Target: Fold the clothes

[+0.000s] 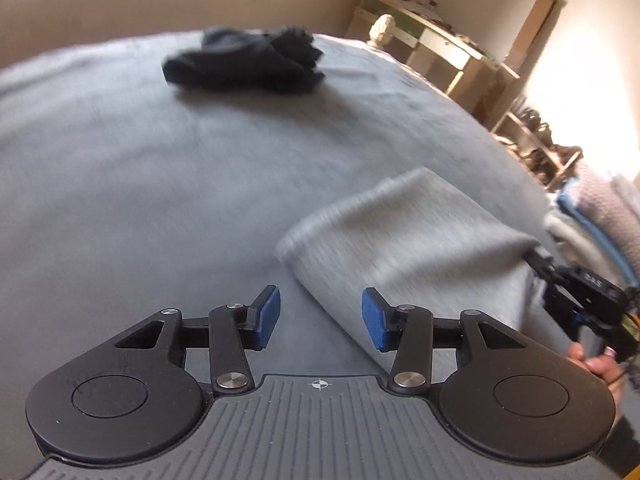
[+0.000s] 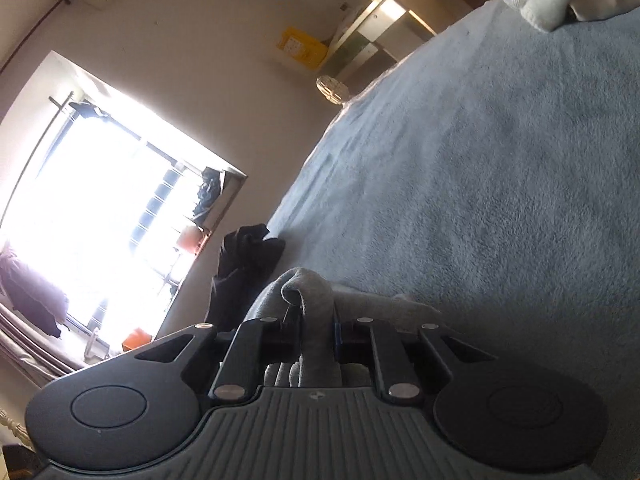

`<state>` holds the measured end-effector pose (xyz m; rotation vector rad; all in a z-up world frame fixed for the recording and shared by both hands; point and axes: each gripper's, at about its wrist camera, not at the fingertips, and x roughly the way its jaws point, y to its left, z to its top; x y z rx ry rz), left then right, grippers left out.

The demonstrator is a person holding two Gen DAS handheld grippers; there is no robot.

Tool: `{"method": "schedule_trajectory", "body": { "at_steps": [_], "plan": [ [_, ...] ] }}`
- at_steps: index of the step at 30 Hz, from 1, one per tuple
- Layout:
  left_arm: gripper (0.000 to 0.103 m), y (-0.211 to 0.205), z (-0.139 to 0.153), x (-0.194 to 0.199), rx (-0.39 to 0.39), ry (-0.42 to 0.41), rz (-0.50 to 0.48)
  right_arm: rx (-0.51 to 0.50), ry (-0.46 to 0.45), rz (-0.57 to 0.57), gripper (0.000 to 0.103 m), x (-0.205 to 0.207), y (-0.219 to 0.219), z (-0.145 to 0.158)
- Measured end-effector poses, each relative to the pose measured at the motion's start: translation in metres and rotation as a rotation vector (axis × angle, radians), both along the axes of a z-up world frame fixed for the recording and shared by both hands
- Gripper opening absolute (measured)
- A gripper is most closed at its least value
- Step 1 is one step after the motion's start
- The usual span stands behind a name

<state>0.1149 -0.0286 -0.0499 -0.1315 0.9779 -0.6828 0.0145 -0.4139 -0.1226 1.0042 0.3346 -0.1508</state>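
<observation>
Grey folded garment (image 1: 404,248) on blanket (image 1: 160,168), long axis running near-left to far-right. Left gripper (image 1: 321,318) released, empty; right gripper (image 2: 318,336) clenched on grey fabric.

Motion-blurred dark garment (image 1: 244,62)
</observation>
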Motion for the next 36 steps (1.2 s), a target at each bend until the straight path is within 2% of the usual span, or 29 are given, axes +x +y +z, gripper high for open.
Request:
{"method": "schedule_trajectory", "body": {
  "at_steps": [3, 6, 9, 11, 13, 14, 15, 17, 19, 22, 24, 26, 29, 30, 31, 33, 34, 36],
  "plan": [
    [0.045, -0.005, -0.017, -0.013, -0.084, 0.077, -0.005, 0.031, 0.006, -0.021, 0.015, -0.004, -0.006, -0.007],
    [0.045, -0.016, -0.034, -0.016, -0.082, 0.130, 0.005, 0.081, 0.053, -0.034, 0.014, 0.000, -0.017, -0.027],
    [0.047, -0.015, -0.045, -0.012, -0.145, 0.219, 0.044, 0.254, 0.032, -0.036, 0.018, -0.002, -0.032, -0.040],
    [0.056, -0.007, -0.050, -0.011, -0.227, 0.277, 0.089, 0.316, 0.016, -0.064, 0.029, -0.014, -0.034, -0.037],
    [0.060, -0.004, -0.054, -0.010, -0.265, 0.305, 0.108, 0.380, 0.018, -0.089, 0.068, -0.027, -0.036, -0.034],
    [0.060, -0.003, -0.056, -0.010, -0.282, 0.318, 0.117, 0.405, 0.040, -0.062, 0.077, -0.029, -0.034, -0.034],
    [0.060, -0.004, -0.060, -0.009, -0.287, 0.334, 0.120, 0.430, 0.062, -0.035, 0.081, -0.031, -0.031, -0.034],
    [0.060, -0.009, -0.069, -0.007, -0.289, 0.362, 0.122, 0.464, 0.109, 0.036, 0.083, -0.030, -0.024, -0.035],
    [0.060, -0.014, -0.079, -0.006, -0.288, 0.383, 0.126, 0.474, 0.170, 0.092, 0.092, -0.023, -0.012, -0.037],
    [0.060, -0.022, -0.091, -0.001, -0.303, 0.400, 0.134, 0.518, 0.212, 0.178, 0.094, -0.002, 0.005, -0.048],
    [0.061, -0.024, -0.095, 0.001, -0.324, 0.402, 0.133, 0.519, 0.260, 0.223, 0.095, 0.014, 0.019, -0.056],
    [0.061, -0.028, -0.099, 0.004, -0.342, 0.400, 0.129, 0.463, 0.277, 0.237, 0.103, 0.027, 0.028, -0.053],
    [0.059, -0.031, -0.103, 0.006, -0.371, 0.402, 0.135, 0.413, 0.288, 0.242, 0.103, 0.038, 0.038, -0.049],
    [0.056, -0.033, -0.103, 0.006, -0.375, 0.401, 0.137, 0.405, 0.287, 0.235, 0.098, 0.038, 0.041, -0.047],
    [0.052, -0.034, -0.102, 0.006, -0.378, 0.399, 0.140, 0.393, 0.288, 0.234, 0.079, 0.038, 0.044, -0.045],
    [0.048, -0.035, -0.100, 0.004, -0.376, 0.397, 0.141, 0.389, 0.299, 0.225, 0.063, 0.036, 0.048, -0.044],
    [0.045, -0.035, -0.100, 0.004, -0.377, 0.402, 0.140, 0.384, 0.280, 0.221, 0.051, 0.034, 0.050, -0.044],
    [0.043, -0.033, -0.100, 0.003, -0.383, 0.417, 0.139, 0.410, 0.277, 0.211, 0.045, 0.030, 0.051, -0.046]
  ]
}}
